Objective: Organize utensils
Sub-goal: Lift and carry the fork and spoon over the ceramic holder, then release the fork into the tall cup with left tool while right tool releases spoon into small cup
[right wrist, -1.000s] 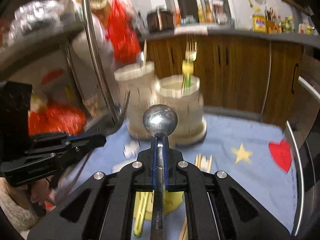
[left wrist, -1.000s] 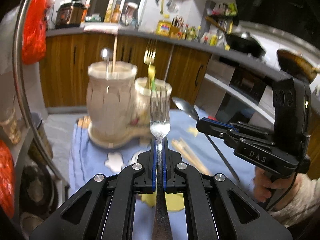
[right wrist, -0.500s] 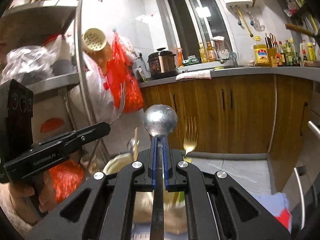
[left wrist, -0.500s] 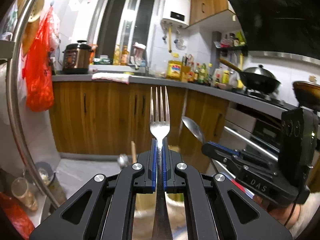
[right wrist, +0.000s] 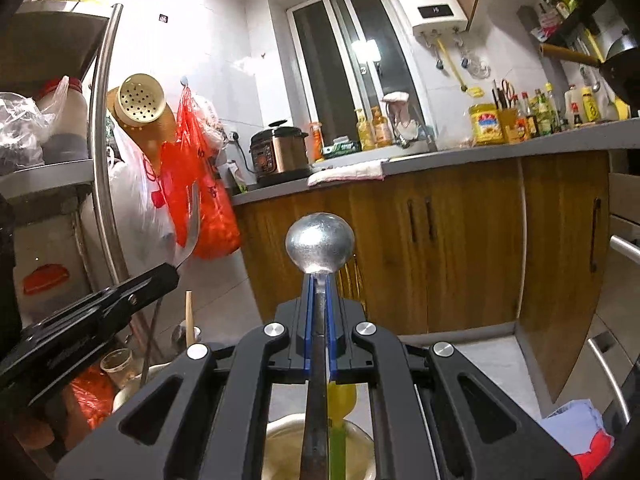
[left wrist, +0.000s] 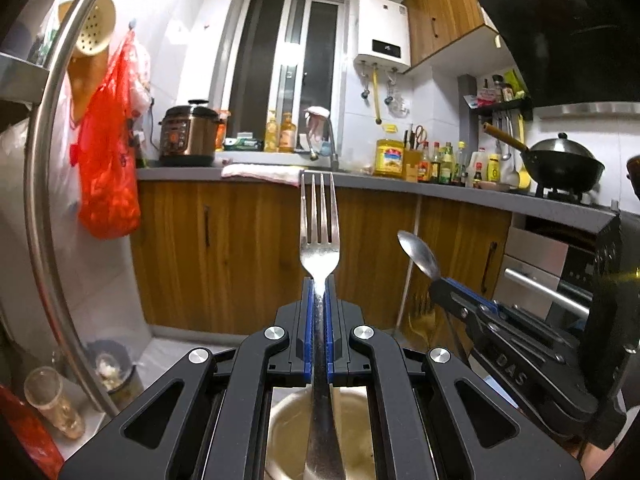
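Left gripper (left wrist: 319, 280): pinched tight on one steel fork (left wrist: 319, 236), tines pointing up at centre frame, handle running down between the blue pads.
Right gripper (right wrist: 319, 280): clamped on one steel spoon (right wrist: 320, 242), bowl up at centre frame, stem between its pads.
Count: two grippers, one fork, one spoon in the grippers; one more gold fork (right wrist: 351, 280) stands half hidden behind the spoon.
Holder: a pale cup (left wrist: 288, 432) shows at the bottom of the left view, directly under the fork handle; a similar cup rim (right wrist: 280, 444) sits at the bottom of the right view, with a yellow-green handle (right wrist: 340, 420) rising from it.
Only in the left view: the right gripper (left wrist: 436, 284) seen from the side at lower right, its spoon (left wrist: 418, 254) tilted up and to the left; a black wok (left wrist: 564, 164) at far right.
Only in the right view: the left gripper (right wrist: 172, 270) at lower left, the fork (right wrist: 190, 232) seen edge-on; a wooden stick (right wrist: 189, 316) below it; blue cloth (right wrist: 576, 424) at lower right.
Around: red bag (left wrist: 106, 168), pressure cooker (left wrist: 188, 134), brown cabinets (left wrist: 240, 256) behind.
In the way: each gripper's black body hides most of the cup beneath.
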A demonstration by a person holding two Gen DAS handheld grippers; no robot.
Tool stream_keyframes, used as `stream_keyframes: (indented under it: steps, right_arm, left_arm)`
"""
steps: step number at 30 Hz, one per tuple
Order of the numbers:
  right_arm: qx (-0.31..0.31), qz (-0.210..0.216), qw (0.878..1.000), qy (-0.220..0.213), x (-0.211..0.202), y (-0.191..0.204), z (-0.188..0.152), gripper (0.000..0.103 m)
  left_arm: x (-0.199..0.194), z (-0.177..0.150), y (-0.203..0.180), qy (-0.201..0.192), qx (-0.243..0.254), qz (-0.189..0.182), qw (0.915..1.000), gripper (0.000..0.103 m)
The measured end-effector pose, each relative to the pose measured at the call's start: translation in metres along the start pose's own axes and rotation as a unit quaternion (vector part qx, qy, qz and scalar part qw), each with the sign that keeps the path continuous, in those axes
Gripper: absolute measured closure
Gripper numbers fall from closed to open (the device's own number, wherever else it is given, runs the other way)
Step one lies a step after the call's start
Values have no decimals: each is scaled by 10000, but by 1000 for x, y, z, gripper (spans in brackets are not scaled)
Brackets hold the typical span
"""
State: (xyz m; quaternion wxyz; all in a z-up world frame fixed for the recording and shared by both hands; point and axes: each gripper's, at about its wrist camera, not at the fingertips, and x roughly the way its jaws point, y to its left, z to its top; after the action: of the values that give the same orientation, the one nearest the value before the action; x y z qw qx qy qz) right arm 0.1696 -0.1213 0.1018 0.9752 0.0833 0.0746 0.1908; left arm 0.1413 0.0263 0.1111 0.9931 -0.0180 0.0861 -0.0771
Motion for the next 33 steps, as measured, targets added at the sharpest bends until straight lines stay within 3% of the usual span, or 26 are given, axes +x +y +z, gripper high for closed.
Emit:
stream_keyframes:
  steps: [5,10,16,21,29,33]
  right_arm:
    - [-298,-97,9994,-173,-4,9,-10,97]
    - [-445,7,9990,-26,-11,8,-16,97]
    - [-296,206,9990,248,-27,-2,-18,98]
    - [-247,263,9993,120,-37,-5,-12,98]
    - [-452,-121,9983,-352,-15,12,3,97]
    - [-651,-187,9974,-240,-3,16,-3,97]
  left_arm:
    - [-5,-5,-1,12,56,-90,9999,98]
    - [-14,-9,-2,104,112,-162,9998,98]
    - [-25,-17,6,345,13,-244,9991,98]
    - [-30,-19,13,328,-115,-235,9991,98]
    - [-23,-13,11,279,-131,-166,9994,98]
    - [-17,-17,11,354,-119,-200,9991,98]
